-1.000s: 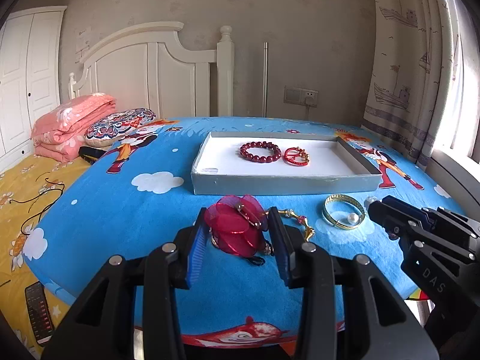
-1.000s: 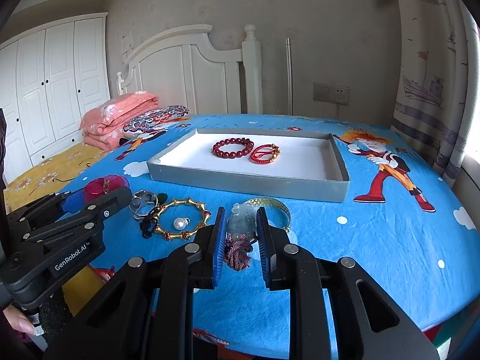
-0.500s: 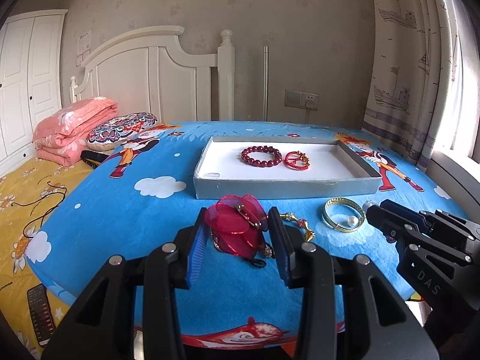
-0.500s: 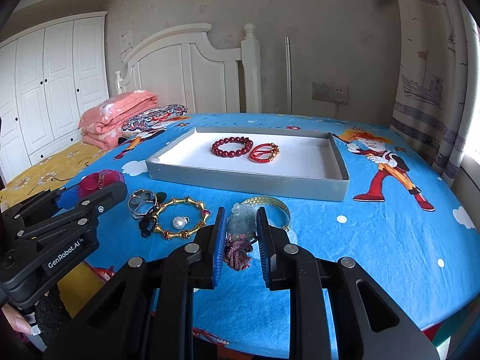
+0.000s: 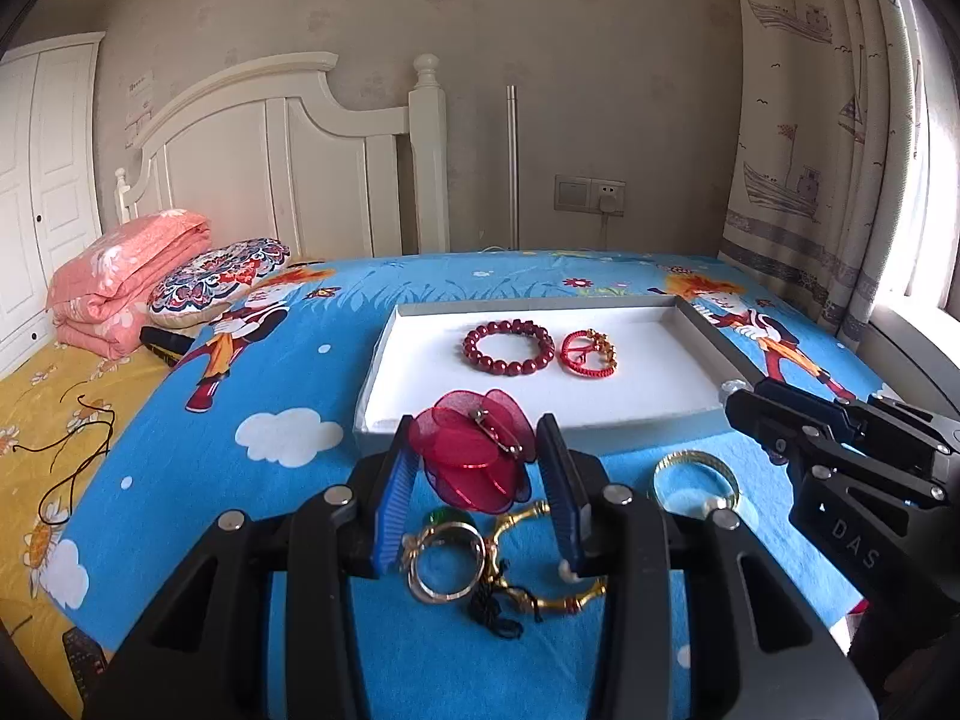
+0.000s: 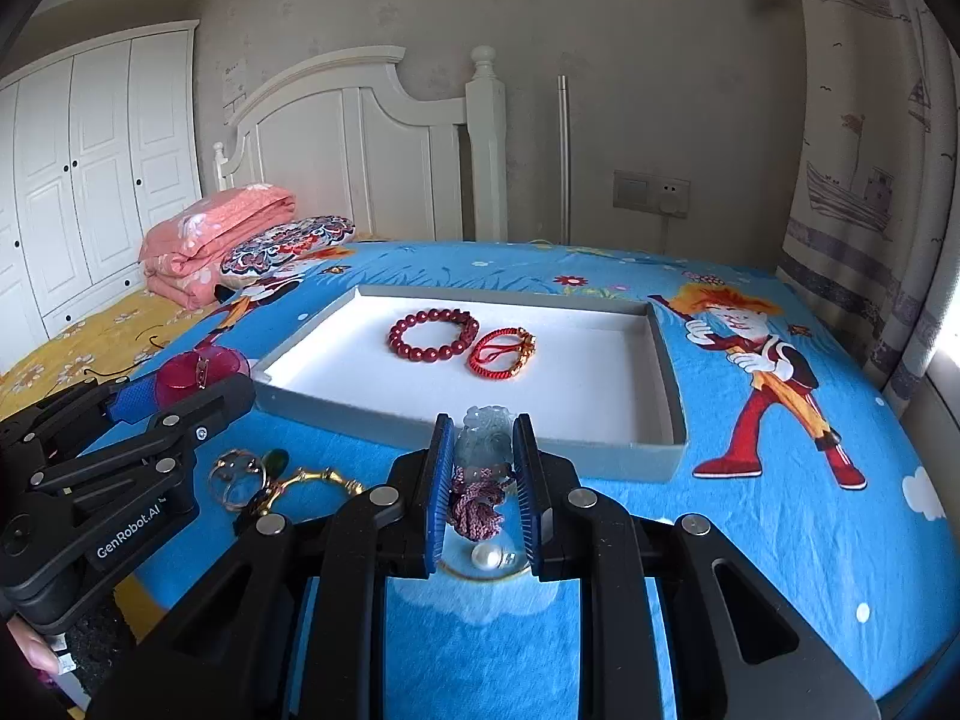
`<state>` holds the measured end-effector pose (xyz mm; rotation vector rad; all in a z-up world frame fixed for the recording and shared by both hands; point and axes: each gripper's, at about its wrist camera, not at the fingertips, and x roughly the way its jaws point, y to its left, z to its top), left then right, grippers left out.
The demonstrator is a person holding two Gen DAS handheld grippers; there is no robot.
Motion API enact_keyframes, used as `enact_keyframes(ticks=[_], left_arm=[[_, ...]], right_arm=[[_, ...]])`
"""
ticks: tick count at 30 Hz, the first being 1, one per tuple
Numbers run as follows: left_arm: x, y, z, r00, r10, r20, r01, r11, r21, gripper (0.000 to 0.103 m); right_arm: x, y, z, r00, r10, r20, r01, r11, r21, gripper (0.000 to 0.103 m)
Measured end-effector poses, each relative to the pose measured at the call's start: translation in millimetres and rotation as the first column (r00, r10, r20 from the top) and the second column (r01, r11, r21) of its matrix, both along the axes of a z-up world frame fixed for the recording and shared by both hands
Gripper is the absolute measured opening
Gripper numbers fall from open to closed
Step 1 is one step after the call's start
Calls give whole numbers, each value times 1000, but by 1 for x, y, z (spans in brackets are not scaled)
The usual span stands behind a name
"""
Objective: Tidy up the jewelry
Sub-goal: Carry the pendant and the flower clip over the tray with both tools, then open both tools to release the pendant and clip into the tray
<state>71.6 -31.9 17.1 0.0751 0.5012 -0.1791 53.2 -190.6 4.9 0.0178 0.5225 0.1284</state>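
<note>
My left gripper (image 5: 477, 456) is shut on a red flower brooch (image 5: 474, 456), held above the blue bedspread just before the grey tray (image 5: 384, 354). My right gripper (image 6: 480, 456) is shut on a pale jade pendant (image 6: 483, 441) with a purple tassel, also near the tray's front wall (image 6: 420, 420). In the tray lie a dark red bead bracelet (image 5: 509, 347) and a red cord bracelet (image 5: 588, 353). On the bedspread below lie a gold ring bangle (image 5: 445, 558), a gold bead bracelet (image 5: 540, 594) and a gold pearl bangle (image 5: 696, 480).
Folded pink quilt (image 5: 126, 276) and patterned pillow (image 5: 216, 276) lie at the left by the white headboard (image 5: 288, 180). A curtain (image 5: 840, 150) hangs at the right. A remote (image 5: 81, 654) lies on the yellow sheet at lower left. White wardrobe (image 6: 90, 180) stands far left.
Both grippers have lifted and moved forward towards the tray with their pieces held. The jewellery left on the bedspread now lies beneath the fingers.
</note>
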Motion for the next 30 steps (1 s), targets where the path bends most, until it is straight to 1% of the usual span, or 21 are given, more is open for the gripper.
enact_keyframes(ticks=[5,9,12,17,20,25,26,28,30], left_arm=[[46,0,5,998,6,-59,-6,1000,-7,39],[84,-4,6,994,11,-106,-10,1000,10,39],[113,-6,7,989,19,-144,-18,1000,7,39],[154,-12,5,979,30,-202,-25,999,25,39],[173,-17,1,972,42,-230,-35,999,37,39],[190,-21,-4,970,68,-235,-57,997,53,40],[193,-20,-4,969,72,-235,-62,997,53,42],[196,-18,-4,968,80,-237,-72,996,44,66],[194,-15,-1,971,87,-224,-81,996,36,71]], right_arm=[[34,-8,6,1000,-8,-23,8,1000,6,20],[62,-8,9,999,-16,-35,15,1000,-27,20],[85,-10,9,998,-25,-58,23,999,-35,20],[123,-16,7,993,-49,-106,47,999,-23,20],[145,-21,3,987,-65,-149,64,998,-11,20],[168,-27,-4,977,-105,-188,105,994,-6,20],[170,-29,-5,975,-112,-190,114,994,-2,21],[173,-31,-5,974,-120,-193,121,993,-3,23],[170,-32,-3,974,-112,-195,115,993,5,29]])
